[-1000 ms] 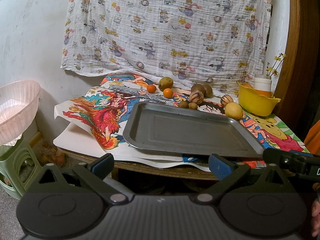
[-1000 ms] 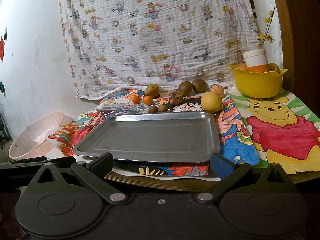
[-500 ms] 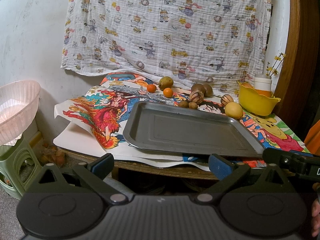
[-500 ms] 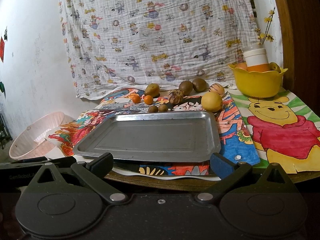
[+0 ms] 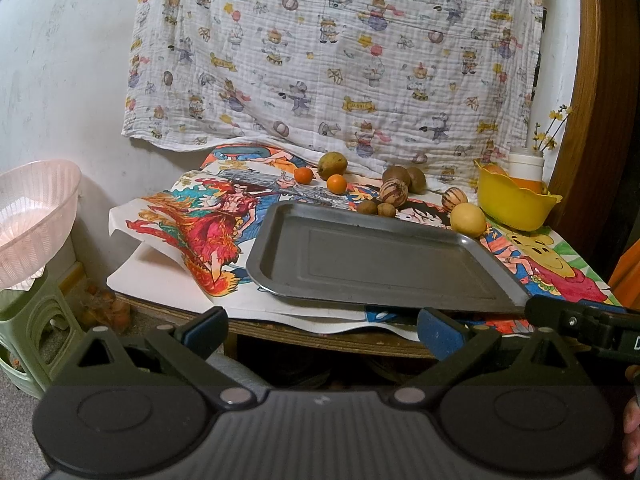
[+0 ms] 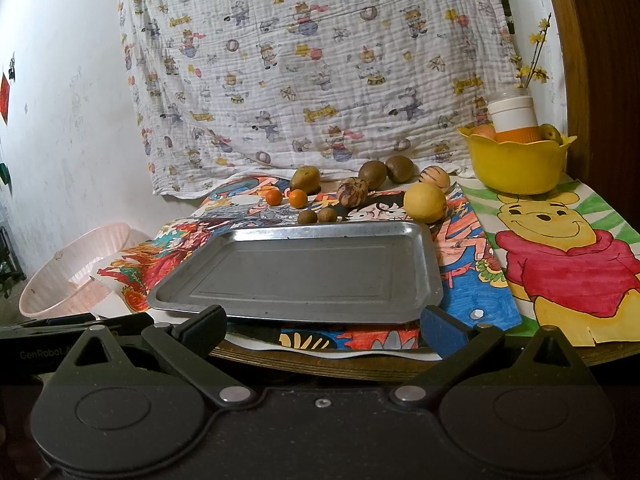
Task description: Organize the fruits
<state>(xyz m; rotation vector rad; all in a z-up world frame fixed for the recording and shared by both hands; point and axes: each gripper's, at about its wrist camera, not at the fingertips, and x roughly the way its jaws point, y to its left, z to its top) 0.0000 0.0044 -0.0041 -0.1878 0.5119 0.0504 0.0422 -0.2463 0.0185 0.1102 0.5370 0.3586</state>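
Left tongs (image 5: 322, 330): held before the near edge of the table (image 5: 320, 342), jaws spread wide, nothing between them.

Right tongs (image 6: 323, 328): held at the same near edge, jaws likewise wide apart and holding nothing; its body shows at the right margin of the left wrist view.

Metal tray (image 6: 304, 272): bare, lying on coloured cartoon drawings (image 6: 560, 248) that cover the table.

Fruits, all on the drawings beyond the tray's far rim, none in the tray:
- yellow round fruit (image 6: 425, 202), just beside the tray's far right corner;
- two small brown fruits (image 6: 318, 216), side by side, close to the far rim;
- two small orange fruits (image 6: 287, 198), left of centre;
- greenish-yellow fruit (image 6: 305, 179), behind the orange pair;
- striped round fruit (image 6: 352, 191), mid-row;
- two brown kiwi-like fruits (image 6: 386, 171), touching, at the rear;
- second striped fruit (image 6: 435, 176), behind the yellow one.

Yellow bowl (image 6: 516, 166): at the far right of the table, holding a white-capped orange container (image 6: 514, 118) and some fruit.

Patterned cloth (image 6: 320, 60): hung on the wall behind.

Pink basket (image 5: 34, 216): left of the table, resting on a green stool (image 5: 28, 332).
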